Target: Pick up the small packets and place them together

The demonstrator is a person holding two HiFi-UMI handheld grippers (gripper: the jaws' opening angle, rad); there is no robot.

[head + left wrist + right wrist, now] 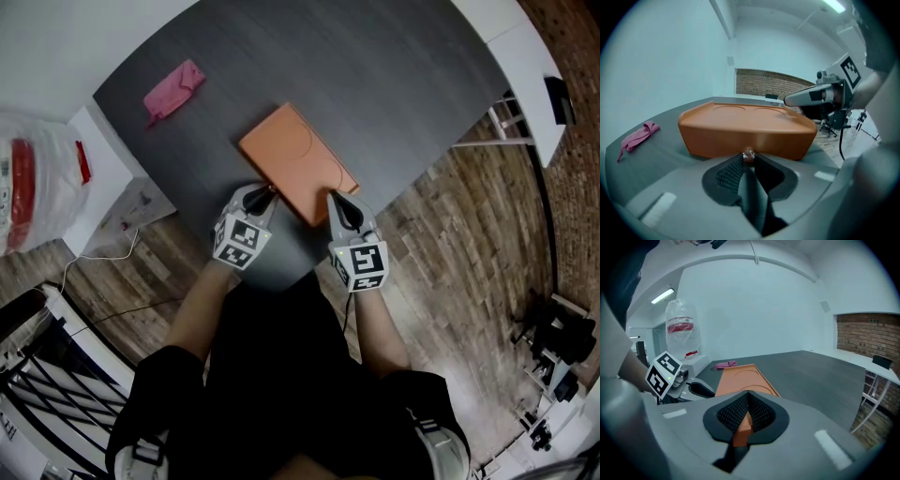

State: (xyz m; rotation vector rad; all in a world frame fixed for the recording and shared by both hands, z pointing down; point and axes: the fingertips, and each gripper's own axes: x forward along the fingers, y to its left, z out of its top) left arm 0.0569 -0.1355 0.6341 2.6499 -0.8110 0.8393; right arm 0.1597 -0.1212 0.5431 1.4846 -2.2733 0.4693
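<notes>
Orange tray [298, 161]: flat on the dark table [403, 84], two shallow round recesses in its top, directly ahead of both tongs. Left gripper [268, 193]: narrow jaws pinch a small packet [748, 153] at their tips, just short of the tray's near wall. Right gripper [334, 198]: jaws together, tips at the tray's near corner. Forearms reach forward side by side. Pink cloth [174, 89]: well beyond the left gripper.

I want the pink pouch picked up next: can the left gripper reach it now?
Probably yes, once it lets go: the left gripper pinches the orange tray's corner, and only bare table lies between it and the pink pouch.
</notes>
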